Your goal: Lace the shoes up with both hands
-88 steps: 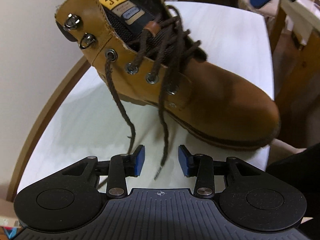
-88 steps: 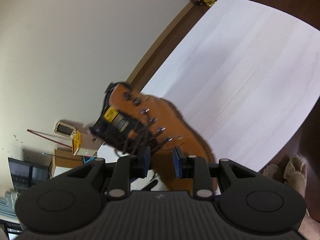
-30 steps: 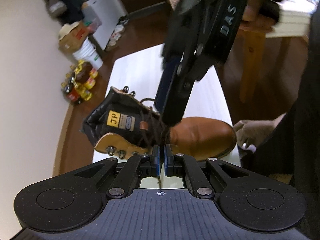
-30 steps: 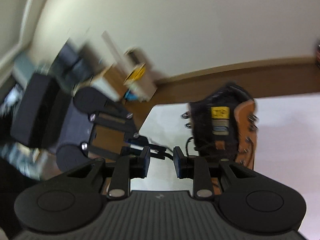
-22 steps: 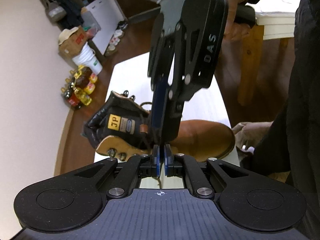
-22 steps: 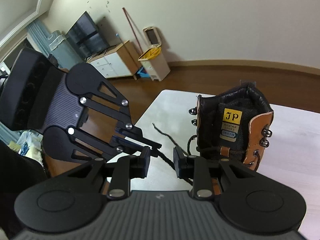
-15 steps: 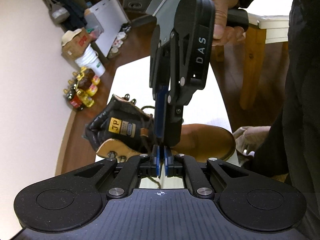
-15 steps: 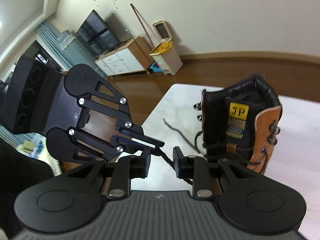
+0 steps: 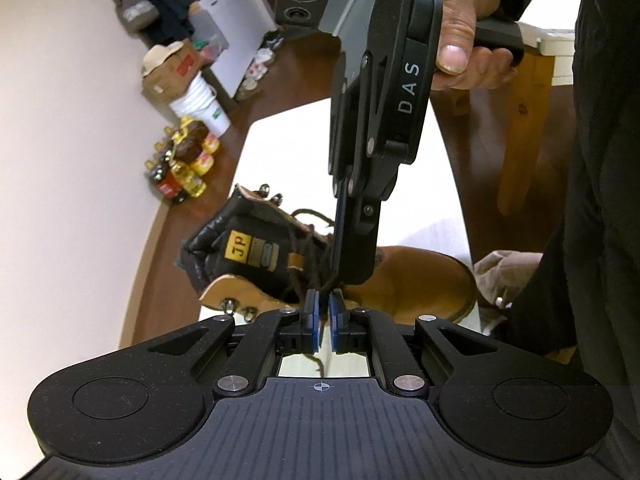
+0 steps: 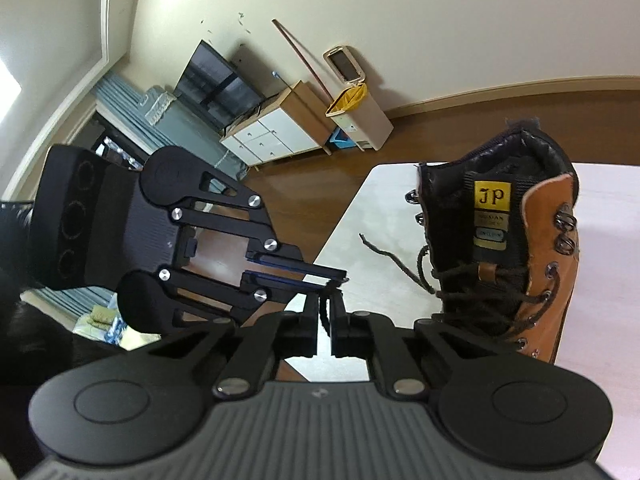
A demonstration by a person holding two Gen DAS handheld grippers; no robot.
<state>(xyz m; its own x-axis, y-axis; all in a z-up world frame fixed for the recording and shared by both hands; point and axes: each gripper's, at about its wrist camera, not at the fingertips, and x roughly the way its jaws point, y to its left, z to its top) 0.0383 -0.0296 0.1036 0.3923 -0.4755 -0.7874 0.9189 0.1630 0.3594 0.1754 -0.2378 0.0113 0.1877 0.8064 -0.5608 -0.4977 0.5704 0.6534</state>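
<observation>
Table (image 9: 432, 184): white, smooth top with rounded corners; my boot stands on it.
Boot (image 9: 416, 284): tan nubuck work boot, black padded collar, metal eyelets and hooks; the yellow tongue tag reads "JP", the smaller labels below it are too small to read.
Right gripper (image 9: 352, 276): black, "DAS" in white down its side; a hand (image 9: 464, 28) grips its handle. Its jaws are closing on the lace, where half a second ago they stood apart.
Left gripper (image 9: 324, 320): my blue pads are nearly together, pinching the lace just in front of the boot, as they did a second ago.
Lace (image 9: 316, 264): dark brown braided cord, crisscrossed through the lower eyelets; one strand runs up into both grippers where their tips meet.
Loose end (image 10: 384, 258): frayed, lying on the table beside the boot's collar.
</observation>
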